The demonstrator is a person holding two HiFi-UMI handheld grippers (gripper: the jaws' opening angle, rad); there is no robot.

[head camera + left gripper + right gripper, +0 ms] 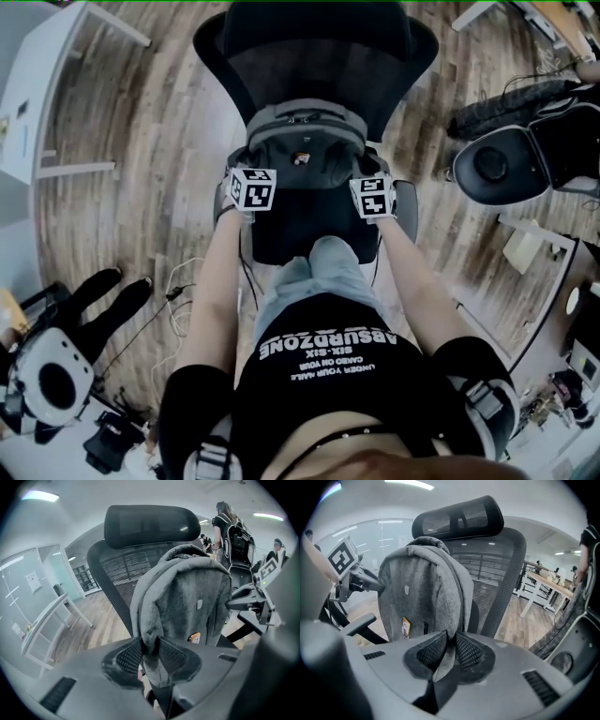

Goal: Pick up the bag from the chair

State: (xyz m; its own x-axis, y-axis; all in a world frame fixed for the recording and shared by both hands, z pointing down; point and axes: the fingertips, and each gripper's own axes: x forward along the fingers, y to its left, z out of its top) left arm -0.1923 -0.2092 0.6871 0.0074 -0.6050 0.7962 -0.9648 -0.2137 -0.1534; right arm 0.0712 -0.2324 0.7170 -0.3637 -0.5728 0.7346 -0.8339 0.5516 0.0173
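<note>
A grey backpack [305,142] stands upright on the black office chair [316,56], leaning toward its mesh back. My left gripper [242,192] is at the bag's left side, and in the left gripper view its jaws are shut on a grey shoulder strap [150,634] of the backpack [192,597]. On the bag's right side my right gripper [380,202] is shut on the other strap [446,656], with the backpack [424,595] filling the right gripper view. The chair's headrest [459,517] rises behind it.
The chair's seat [291,234] lies between my arms, with armrests [407,208] at each side. A second black chair [525,155] stands at the right, white desks [37,103] at the left, cables [178,281] on the wooden floor. A person [224,522] stands in the background.
</note>
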